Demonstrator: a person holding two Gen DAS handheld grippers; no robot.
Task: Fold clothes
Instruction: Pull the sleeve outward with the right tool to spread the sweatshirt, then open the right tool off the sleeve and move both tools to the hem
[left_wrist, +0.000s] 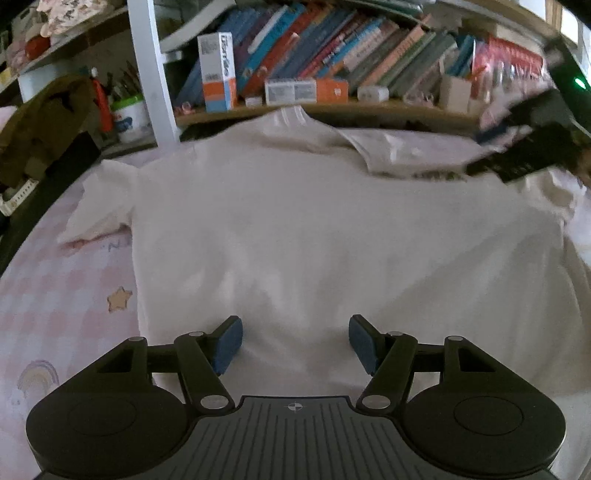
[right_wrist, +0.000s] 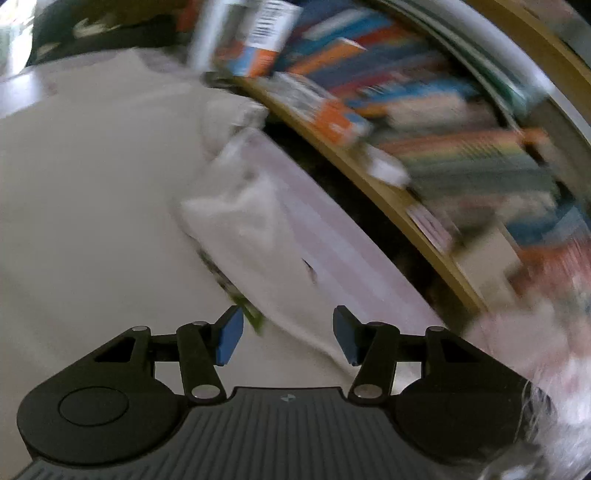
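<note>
Cream shirt (left_wrist: 314, 221) is lying spread flat on the pink checked bedsheet (left_wrist: 55, 314), collar far. Left hand-held gripper (left_wrist: 295, 345) is hovering over its near hem, jaws apart, empty. Right hand-held gripper (right_wrist: 288, 338) is gaping too, over the folded-in right sleeve (right_wrist: 258, 221).

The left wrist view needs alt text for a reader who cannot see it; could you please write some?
A cream T-shirt lies spread flat on a pink checked bedsheet, with the open left hand-held gripper over its near hem. Behind it, a shelf of books; the right hand-held gripper, blurred, is near the shirt's far right sleeve.
</note>
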